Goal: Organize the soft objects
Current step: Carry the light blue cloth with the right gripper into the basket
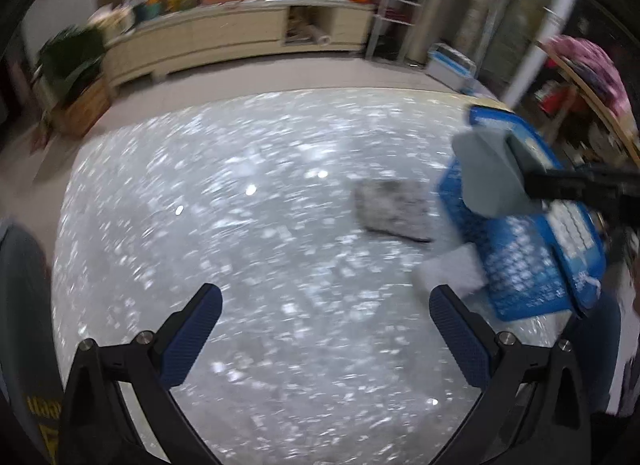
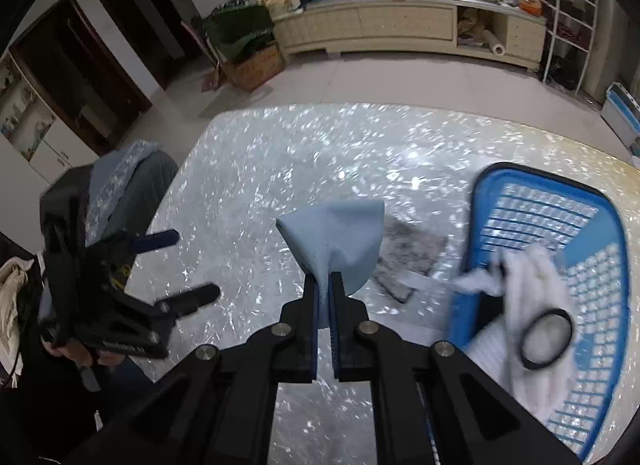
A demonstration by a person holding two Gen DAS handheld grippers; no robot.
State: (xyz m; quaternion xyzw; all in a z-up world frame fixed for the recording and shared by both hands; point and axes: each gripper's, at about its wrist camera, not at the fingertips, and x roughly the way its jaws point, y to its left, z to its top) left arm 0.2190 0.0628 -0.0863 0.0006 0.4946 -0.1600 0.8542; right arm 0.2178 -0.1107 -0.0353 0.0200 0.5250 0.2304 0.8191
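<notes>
Behind my glittery silver table [image 2: 280, 169] runs a cluttered cream sideboard [image 2: 400, 25], with bare floor between them. At the table's right edge sits the blue basket [image 2: 600, 241], white cloth [image 2: 528, 297] draped over its near rim, and a grey speckled cloth [image 2: 416, 253] lies flat just left of it, leaving the table's left half free. My right gripper [image 2: 325, 289] is clamped on a light blue cloth [image 2: 336, 241]; only its view shows my left gripper [image 1: 325, 305] whole, fingers spread wide and holding nothing.
</notes>
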